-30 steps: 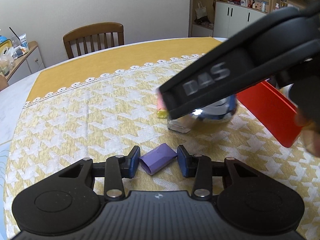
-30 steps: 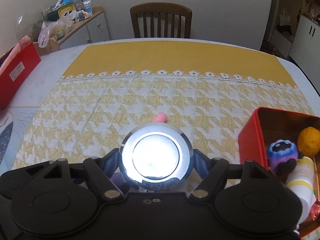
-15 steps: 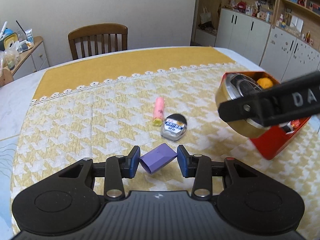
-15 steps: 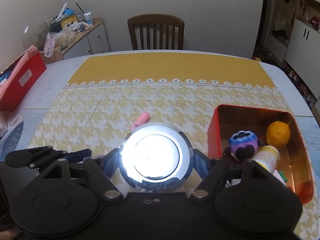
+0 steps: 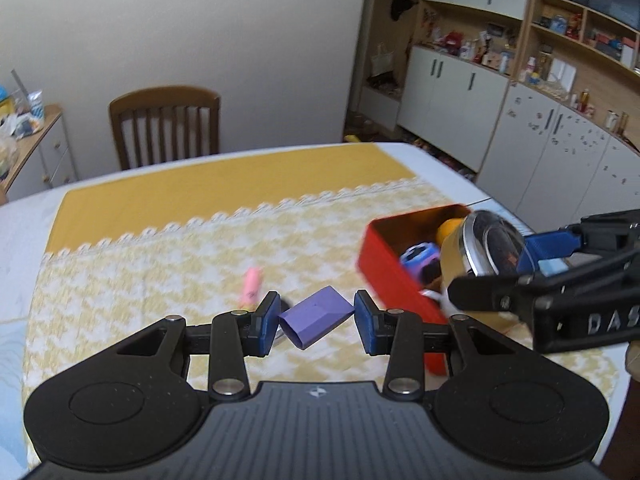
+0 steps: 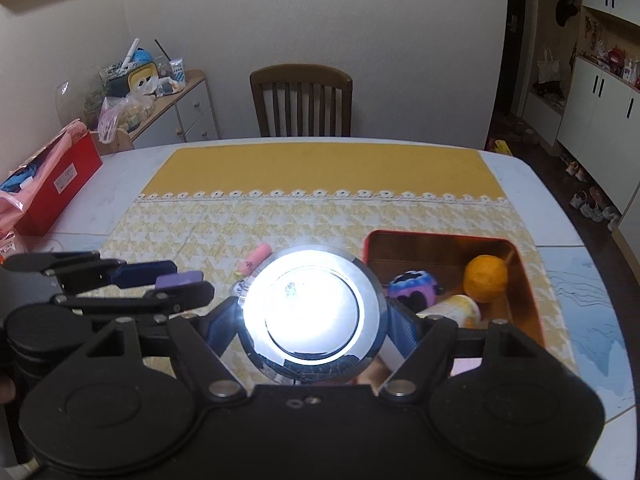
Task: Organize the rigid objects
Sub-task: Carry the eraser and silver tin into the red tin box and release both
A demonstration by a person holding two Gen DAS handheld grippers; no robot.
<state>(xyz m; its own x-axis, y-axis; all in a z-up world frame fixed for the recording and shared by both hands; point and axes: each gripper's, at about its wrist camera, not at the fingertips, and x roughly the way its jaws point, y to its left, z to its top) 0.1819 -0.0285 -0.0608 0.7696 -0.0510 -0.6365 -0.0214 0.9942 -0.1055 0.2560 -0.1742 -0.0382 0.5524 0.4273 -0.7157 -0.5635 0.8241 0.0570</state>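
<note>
Both grippers have lifted clear of the yellow-and-white houndstooth tablecloth [image 6: 192, 224] since a second ago, each with its load. The left gripper [image 5: 316, 318] is clenched on a small purple rectangular block [image 5: 316, 320], pinched at its two ends between the blue pads [image 5: 267, 322] and tilted on a diagonal; a second ago that block sat low by the cloth, and now it hangs in the air with the table dropping away beneath it.

The right gripper [image 6: 310, 326] grasps a round shiny metal tin with a mirror-bright lid [image 6: 310, 312], its pads pressed on opposite sides of the rim. It has swung across from mid-table, and in the left wrist view the tin [image 5: 486, 248] now hangs over the near end of the red rectangular open-topped box [image 5: 386, 276].

That box [image 6: 528, 280] already holds an orange round fruit [image 6: 485, 278], a purple-and-blue toy with a black mouth [image 6: 412, 290] and a pale yellow cylindrical bottle [image 6: 454, 310]. A pink capsule-shaped tube [image 6: 258, 260] lies out on the cloth (a small flat item beside it is mostly hidden behind the grippers).

The tin looks about ready to be lowered into the box, probably into the nearer space beside the bottle. The purple block should follow; the two grippers are close, so they will likely need to go in one at a time.
</note>
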